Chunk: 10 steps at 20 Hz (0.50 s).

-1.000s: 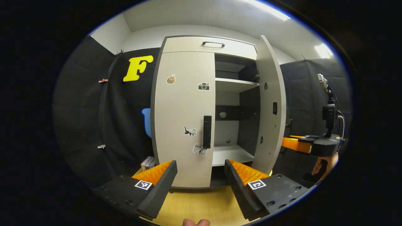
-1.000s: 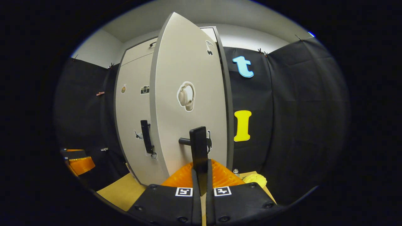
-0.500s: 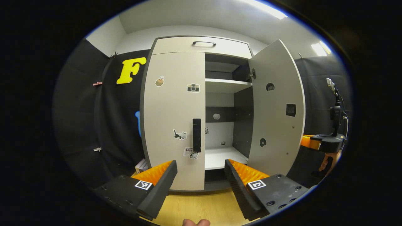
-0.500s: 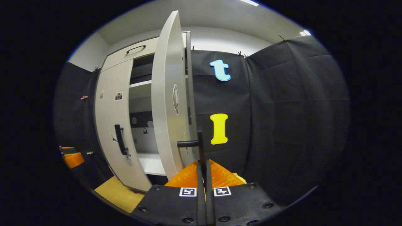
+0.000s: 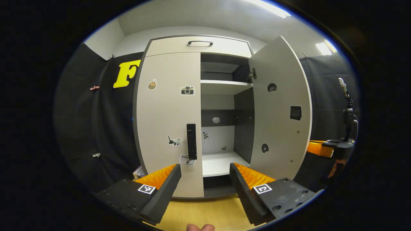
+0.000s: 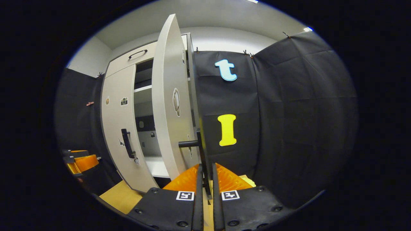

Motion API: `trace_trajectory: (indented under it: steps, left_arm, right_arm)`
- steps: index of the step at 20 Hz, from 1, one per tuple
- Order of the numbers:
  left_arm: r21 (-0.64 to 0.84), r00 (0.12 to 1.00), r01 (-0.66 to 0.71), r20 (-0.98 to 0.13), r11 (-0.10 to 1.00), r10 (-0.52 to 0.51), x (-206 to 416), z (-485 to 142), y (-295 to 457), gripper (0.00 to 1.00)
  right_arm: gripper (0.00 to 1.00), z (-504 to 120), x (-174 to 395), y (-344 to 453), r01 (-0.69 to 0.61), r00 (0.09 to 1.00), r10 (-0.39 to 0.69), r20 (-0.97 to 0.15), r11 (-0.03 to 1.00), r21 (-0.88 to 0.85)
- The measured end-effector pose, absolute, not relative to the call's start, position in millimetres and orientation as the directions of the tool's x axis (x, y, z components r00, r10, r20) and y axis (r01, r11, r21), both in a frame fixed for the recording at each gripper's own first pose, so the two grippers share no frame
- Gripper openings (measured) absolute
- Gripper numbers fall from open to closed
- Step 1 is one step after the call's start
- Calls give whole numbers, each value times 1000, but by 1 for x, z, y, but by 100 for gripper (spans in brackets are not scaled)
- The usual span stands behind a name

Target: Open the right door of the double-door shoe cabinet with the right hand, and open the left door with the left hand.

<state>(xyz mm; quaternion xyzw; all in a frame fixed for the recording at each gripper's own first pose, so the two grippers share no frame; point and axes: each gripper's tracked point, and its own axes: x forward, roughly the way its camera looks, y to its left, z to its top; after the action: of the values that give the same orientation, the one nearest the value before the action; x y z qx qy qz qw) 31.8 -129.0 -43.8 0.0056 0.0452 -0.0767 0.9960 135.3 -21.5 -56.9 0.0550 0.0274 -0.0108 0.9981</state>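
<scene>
Black-cloth booth, wood floor. Left gripper spread wide, empty; left door handle upright, ahead, slightly left, well apart. Left door closed. Right gripper clenched on right door handle; right door swung open.

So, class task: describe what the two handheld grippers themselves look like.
Each gripper, left gripper and right gripper, has a black bolted body with a square black-and-white marker tag on each finger and ridged inner faces. The far right gripper carries an upright mast with cables.
</scene>
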Motion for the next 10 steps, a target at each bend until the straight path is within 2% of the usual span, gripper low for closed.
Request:
trace_trajectory:
  steps: [3, 4, 5, 6, 7, 8, 10]
  left_arm:
    - [35, 987, 137, -91, 990, -133, 52, -40, -126, 94]
    - [36, 988, 134, -87, 990, -130, 60, -37, -124, 94]
    - [32, 988, 132, -83, 991, -129, 69, -35, -124, 95]
    - [27, 988, 134, -82, 991, -132, 78, -33, -124, 95]
    - [25, 987, 140, -84, 990, -137, 88, -32, -125, 95]
    - [28, 986, 143, -86, 989, -140, 98, -32, -123, 95]
    - [41, 988, 134, -88, 990, -130, 119, -32, -120, 94]
  right_arm:
    - [19, -54, 128, -26, 34, 999, -30, -43, 994, 101]
    - [17, -54, 125, -30, 42, 999, -39, -37, 995, 89]
    - [31, -54, 122, -36, 56, 998, -53, -37, 995, 78]
    - [41, -54, 118, -42, 68, 997, -65, -33, 995, 75]
    - [42, -53, 115, -44, 73, 997, -71, -32, 994, 80]
    - [51, -51, 110, -48, 84, 996, -82, -29, 993, 84]
    - [82, -49, 106, -58, 107, 994, -105, -26, 990, 90]
